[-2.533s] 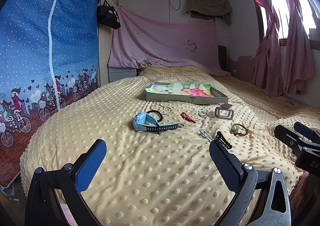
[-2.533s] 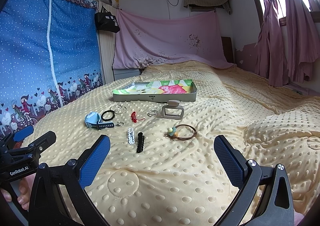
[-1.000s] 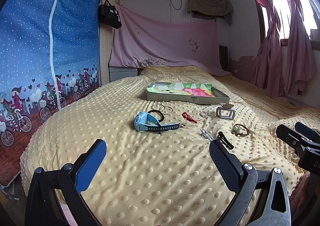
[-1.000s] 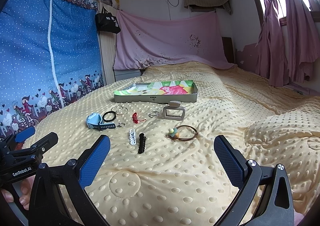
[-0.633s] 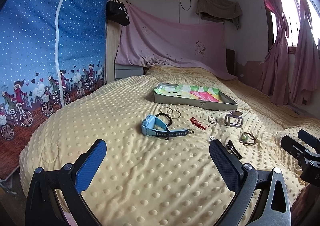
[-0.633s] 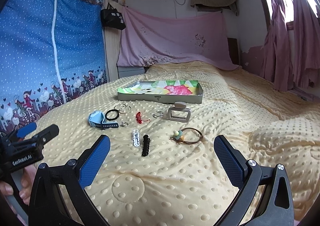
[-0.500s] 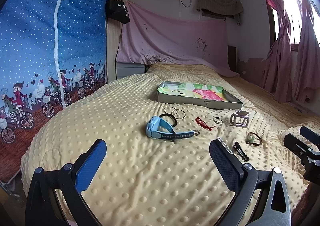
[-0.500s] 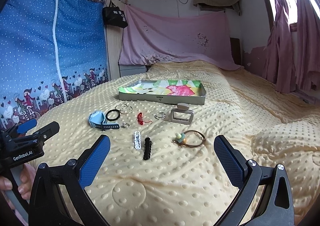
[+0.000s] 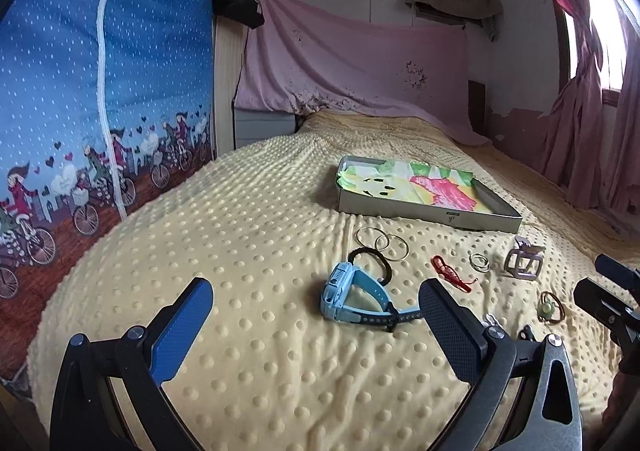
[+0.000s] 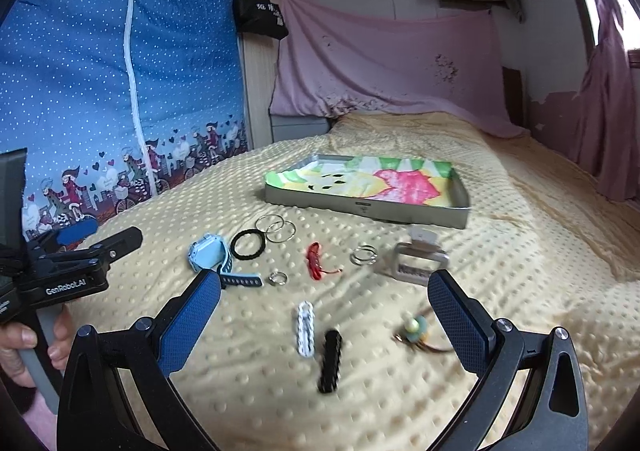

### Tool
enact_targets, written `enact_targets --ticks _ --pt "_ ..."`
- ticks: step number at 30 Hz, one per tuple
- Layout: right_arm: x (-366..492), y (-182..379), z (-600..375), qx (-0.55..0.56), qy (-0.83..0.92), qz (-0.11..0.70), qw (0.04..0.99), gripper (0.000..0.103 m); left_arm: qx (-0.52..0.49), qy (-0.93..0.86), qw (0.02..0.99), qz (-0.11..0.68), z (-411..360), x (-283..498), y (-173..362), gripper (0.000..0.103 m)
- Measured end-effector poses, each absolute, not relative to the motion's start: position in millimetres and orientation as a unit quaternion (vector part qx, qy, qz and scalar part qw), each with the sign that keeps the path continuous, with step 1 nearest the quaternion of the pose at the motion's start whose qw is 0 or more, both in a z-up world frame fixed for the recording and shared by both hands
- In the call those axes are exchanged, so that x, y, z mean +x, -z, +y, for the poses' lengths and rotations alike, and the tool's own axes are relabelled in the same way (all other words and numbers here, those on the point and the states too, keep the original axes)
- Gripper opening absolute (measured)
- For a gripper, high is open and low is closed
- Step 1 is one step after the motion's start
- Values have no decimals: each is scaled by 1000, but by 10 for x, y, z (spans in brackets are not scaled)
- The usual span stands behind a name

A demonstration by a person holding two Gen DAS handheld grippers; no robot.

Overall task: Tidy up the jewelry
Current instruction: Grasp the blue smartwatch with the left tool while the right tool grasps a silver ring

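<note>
Bedspread, yellow dimpled fleece point(image 10: 520, 251). Left to right: pale-blue plastic watch point(image 10: 210, 253); black elastic loop point(image 10: 248, 244); thin metal hoops point(image 10: 276, 228); red cord point(image 10: 315, 260); shallow rectangular grey tin point(image 10: 366, 207) beyond. Left gripper point(image 9: 316, 321) and right gripper point(image 10: 324, 311) both spread wide, empty.

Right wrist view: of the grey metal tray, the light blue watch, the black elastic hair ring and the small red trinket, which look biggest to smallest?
1. Grey metal tray, largest though farthest.
2. Light blue watch.
3. Black elastic hair ring.
4. Small red trinket.
Watch and ring sit at similar distance, so that order seems safe.
</note>
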State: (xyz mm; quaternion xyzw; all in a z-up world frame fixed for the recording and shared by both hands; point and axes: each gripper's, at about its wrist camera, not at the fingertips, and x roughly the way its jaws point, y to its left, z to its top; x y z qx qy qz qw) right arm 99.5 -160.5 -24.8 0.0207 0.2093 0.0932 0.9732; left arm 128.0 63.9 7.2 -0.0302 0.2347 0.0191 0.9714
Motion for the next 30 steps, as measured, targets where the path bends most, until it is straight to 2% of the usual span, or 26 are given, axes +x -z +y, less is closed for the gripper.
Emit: enact_targets --ticks 3,5,7,8,10,13,18,22,28,30 --pt "1199 297 -1552 22 -106 221 969 100 -44 -11 967 251 672 1460 11 99" --pt "1323 325 -1514 21 -119 231 966 91 -42 -7 965 258 669 1539 53 92" --pt "1460 359 -1462 15 -126 243 962 74 -32 1 964 264 639 1609 93 88" --pt "1537 386 -1435 16 -134 250 959 71 -24 4 964 264 623 1640 119 85" --pt "1676 447 -1399 20 -149 267 952 58 -13 10 964 267 603 1684 157 80" --pt "1872 571 -1334 26 -172 296 939 45 -19 24 960 277 623 1761 195 68" --pt "2048 762 -1239 27 -192 329 924 37 -50 38 950 305 723 1938 314 48" --pt "2146 828 -1160 24 -191 341 920 31 -62 43 947 314 763 2012 410 45" --pt "2199 959 -1079 22 -190 356 915 29 -56 53 945 317 738 2018 497 40" --pt "2213 989 -1074 22 -193 360 913 29 -57 56 944 319 742 2033 497 35"
